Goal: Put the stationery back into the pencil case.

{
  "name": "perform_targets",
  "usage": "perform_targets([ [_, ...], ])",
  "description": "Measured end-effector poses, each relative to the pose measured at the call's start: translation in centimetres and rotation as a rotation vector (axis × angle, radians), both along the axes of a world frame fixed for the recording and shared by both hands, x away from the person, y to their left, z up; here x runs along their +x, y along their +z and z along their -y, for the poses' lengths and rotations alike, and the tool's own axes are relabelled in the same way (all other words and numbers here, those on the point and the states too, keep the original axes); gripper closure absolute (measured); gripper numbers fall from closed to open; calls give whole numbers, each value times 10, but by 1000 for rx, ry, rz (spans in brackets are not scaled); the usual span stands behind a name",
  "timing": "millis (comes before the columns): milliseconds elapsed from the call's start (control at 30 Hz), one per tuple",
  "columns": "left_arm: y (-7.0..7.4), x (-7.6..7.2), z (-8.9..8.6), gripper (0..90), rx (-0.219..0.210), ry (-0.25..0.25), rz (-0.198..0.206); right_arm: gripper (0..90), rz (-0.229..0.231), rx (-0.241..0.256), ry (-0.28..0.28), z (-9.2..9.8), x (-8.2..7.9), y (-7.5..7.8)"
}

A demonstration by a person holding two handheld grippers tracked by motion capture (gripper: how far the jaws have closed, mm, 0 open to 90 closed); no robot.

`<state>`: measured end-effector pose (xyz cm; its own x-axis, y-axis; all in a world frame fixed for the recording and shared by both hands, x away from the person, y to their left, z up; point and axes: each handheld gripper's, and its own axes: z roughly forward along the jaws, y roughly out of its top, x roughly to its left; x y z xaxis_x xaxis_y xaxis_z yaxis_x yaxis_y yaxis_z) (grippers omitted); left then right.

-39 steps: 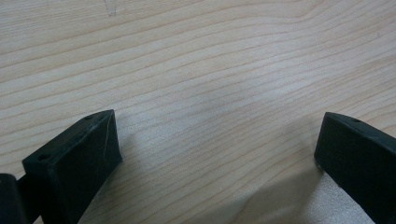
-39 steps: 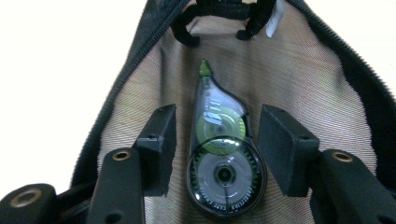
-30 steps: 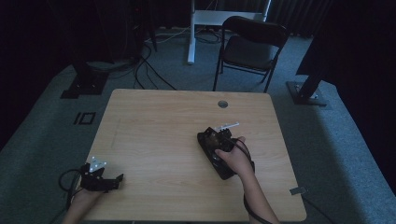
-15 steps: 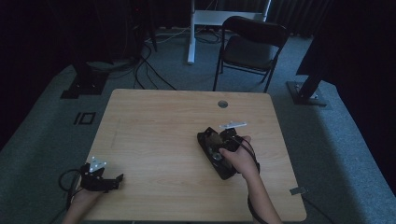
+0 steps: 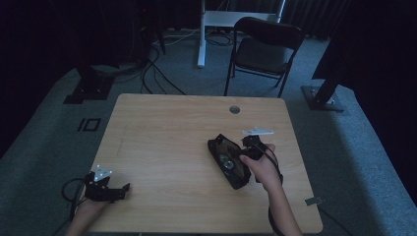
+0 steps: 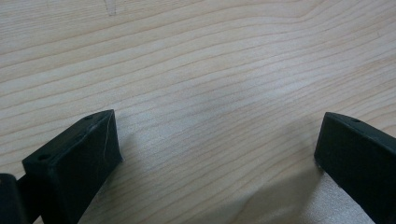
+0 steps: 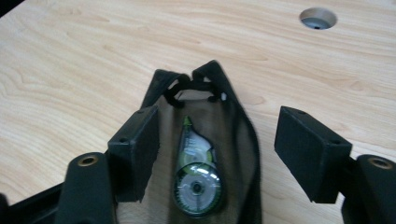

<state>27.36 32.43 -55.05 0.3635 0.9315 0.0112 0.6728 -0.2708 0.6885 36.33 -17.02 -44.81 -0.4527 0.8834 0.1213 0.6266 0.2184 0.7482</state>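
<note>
No words, brands, numbers or signs can be read anywhere: the correction-tape roller (image 7: 196, 179) lying in the open black pouch (image 7: 236, 130) shows no legible label, and the wooden counter (image 7: 70, 79) carries no print.

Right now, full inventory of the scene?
Pouch: 1, black, open, right half of the table.
Correction tape: 1, clear and green, inside the pouch.
Table: 1, light wood, centre; round cable hole near far edge.
Chair: 1, black, folding, beyond the table.
Left tongs: black, open, near left corner, over bare wood.
Right tongs: black, open, over the pouch.
</note>
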Motion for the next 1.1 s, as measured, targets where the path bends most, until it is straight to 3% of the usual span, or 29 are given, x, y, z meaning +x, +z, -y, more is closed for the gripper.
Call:
perform_targets([
  [367,0,0,0,1,0,0,0,291,31,6,-50,22,-2,-6],
  [567,0,0,0,1,0,0,0,282,54,37,-91,35,-3,-14],
  [633,0,0,0,1,0,0,0,281,70,16,-104,40,-4,-17],
  [1100,0,0,0,1,0,0,0,258,49,30,-179,76,-10,-44],
])
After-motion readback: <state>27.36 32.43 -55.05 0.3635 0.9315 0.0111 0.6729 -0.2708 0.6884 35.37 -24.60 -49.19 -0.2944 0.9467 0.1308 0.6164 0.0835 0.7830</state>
